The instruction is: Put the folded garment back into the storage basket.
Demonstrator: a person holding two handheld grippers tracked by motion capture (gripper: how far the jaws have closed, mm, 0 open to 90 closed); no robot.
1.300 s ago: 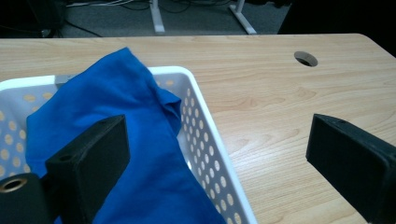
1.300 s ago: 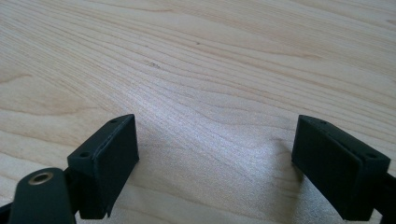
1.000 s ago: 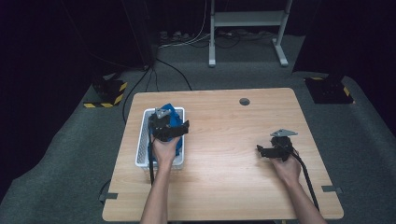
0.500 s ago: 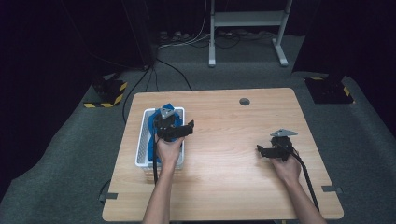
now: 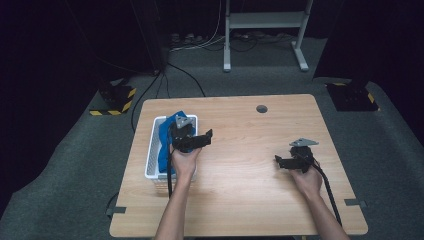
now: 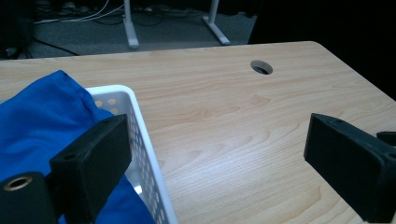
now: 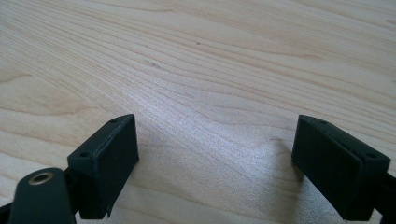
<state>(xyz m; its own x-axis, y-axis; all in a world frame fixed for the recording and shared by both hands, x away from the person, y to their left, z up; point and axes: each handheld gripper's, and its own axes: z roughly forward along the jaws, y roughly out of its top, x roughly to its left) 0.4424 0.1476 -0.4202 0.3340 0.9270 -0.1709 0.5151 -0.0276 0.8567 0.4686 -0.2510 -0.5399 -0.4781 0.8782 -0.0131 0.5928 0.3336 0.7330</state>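
Left gripper (image 5: 192, 140) held just right of the white basket (image 5: 152, 162), at centre-left of the high view, fingers (image 6: 91, 158) spread wide and holding nothing. Blue cloth (image 5: 167, 137) lying inside the basket, bunched toward its far end, perhaps reaching a little over the rim. Right gripper (image 5: 287, 161) at centre-right, low over the bare wooden table (image 5: 240, 200), well apart from the basket, fingers also wide and empty. Round hole (image 5: 261, 108) near the table's far edge.
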